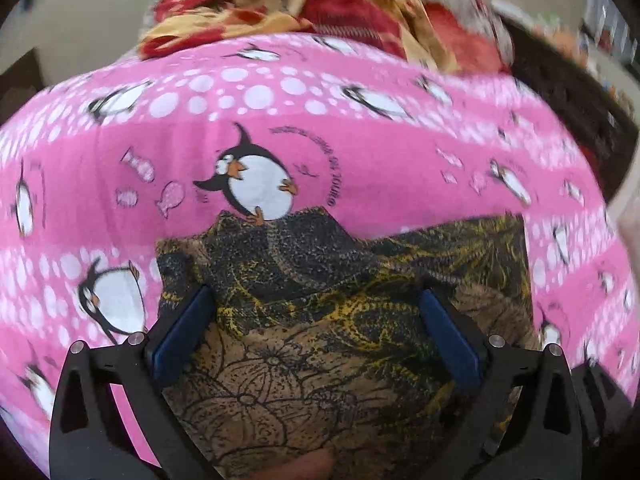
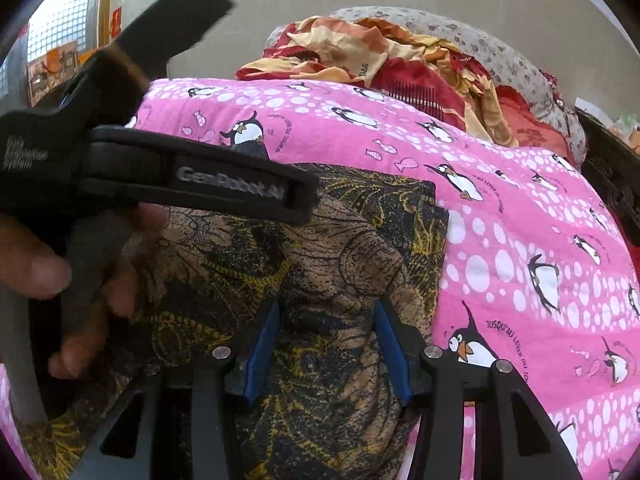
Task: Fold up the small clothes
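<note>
Left hand-held gripper (image 2: 296, 196) overhanging patterned garment (image 2: 340, 248), penguin sheet (image 2: 520, 240), heaped clothes (image 2: 400, 56)

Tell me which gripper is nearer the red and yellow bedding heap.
Neither clearly. The left gripper and right gripper both sit open over the brown patterned garment, with pink penguin sheet between them and the red and yellow bedding heap.

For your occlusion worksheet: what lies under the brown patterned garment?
The brown patterned garment lies on the pink penguin sheet, which shows around it. Whatever is beneath the sheet is covered and cannot be seen.
</note>
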`<control>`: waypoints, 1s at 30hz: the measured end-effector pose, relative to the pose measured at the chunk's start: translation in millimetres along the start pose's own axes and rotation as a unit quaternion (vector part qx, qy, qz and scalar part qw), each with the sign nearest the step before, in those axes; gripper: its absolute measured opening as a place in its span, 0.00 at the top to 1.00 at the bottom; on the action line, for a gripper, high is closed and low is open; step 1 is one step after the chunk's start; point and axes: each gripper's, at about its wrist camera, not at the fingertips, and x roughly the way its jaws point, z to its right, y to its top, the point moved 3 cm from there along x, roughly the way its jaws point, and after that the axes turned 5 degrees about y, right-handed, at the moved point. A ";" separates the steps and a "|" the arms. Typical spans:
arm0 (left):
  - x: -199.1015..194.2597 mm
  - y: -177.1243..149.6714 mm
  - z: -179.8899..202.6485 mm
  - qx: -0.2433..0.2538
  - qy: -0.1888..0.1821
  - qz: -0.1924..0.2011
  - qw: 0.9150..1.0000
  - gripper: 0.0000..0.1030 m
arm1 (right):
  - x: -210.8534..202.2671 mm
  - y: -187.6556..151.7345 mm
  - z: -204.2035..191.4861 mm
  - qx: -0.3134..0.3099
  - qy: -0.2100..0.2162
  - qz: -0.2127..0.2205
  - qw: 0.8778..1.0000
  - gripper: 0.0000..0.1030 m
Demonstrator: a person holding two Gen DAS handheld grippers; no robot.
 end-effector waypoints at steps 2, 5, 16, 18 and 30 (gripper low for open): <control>-27.0 -0.2 -11.0 -0.026 -0.020 0.010 0.999 0.01 | -13.9 3.8 2.5 0.002 0.011 -0.015 1.000 0.54; -82.0 -19.7 -32.8 -0.044 -0.014 0.048 0.998 0.01 | -59.1 -3.5 15.9 0.021 0.013 -0.009 1.000 0.49; -158.8 -186.2 -8.7 -0.038 0.024 -0.045 0.998 0.01 | -180.2 -98.4 53.1 0.142 -0.014 -0.065 0.988 0.24; -168.0 -191.0 4.0 -0.040 0.013 -0.041 0.998 0.01 | -188.5 -102.7 47.8 0.138 -0.012 -0.063 0.988 0.24; -206.5 -175.0 21.2 -0.034 0.018 0.004 0.999 0.01 | -234.8 -88.9 30.3 0.120 -0.033 -0.018 0.992 0.24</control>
